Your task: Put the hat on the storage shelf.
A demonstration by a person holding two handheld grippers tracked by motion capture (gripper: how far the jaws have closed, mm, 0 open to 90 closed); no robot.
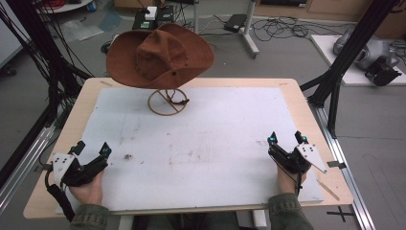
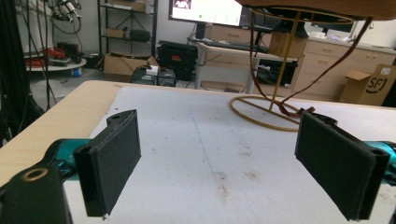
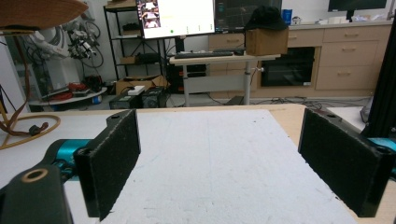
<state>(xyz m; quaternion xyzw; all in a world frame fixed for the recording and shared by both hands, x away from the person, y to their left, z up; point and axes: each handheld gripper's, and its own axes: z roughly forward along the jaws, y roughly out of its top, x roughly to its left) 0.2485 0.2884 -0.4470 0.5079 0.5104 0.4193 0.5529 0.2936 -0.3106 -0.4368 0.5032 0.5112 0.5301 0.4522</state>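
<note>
Brown hat (image 1: 160, 55): wide-brimmed, perched on a wire stand (image 1: 167, 101) toward the far left of the worktop (image 1: 306, 110); brim overhangs the far edge of the white mat (image 1: 215, 143). A dark cord hangs from the hat down to the stand's ring base.

Wire stand: ring base flat on the mat, thin upright post; seen also in the left gripper view (image 2: 275, 112), ahead and to the right of the jaws.

Left claw (image 1: 91, 147): held in a hand (image 1: 88, 188) at the near left corner of the mat, jaws spread wide, holding nothing; well apart from the hat.

Right claw (image 1: 286, 137): held at the near right, close to the mat's right edge, jaws spread wide, holding nothing.

Open room: bare mat lies between the two claws and from them up to the stand; light stains mark the middle.
</note>
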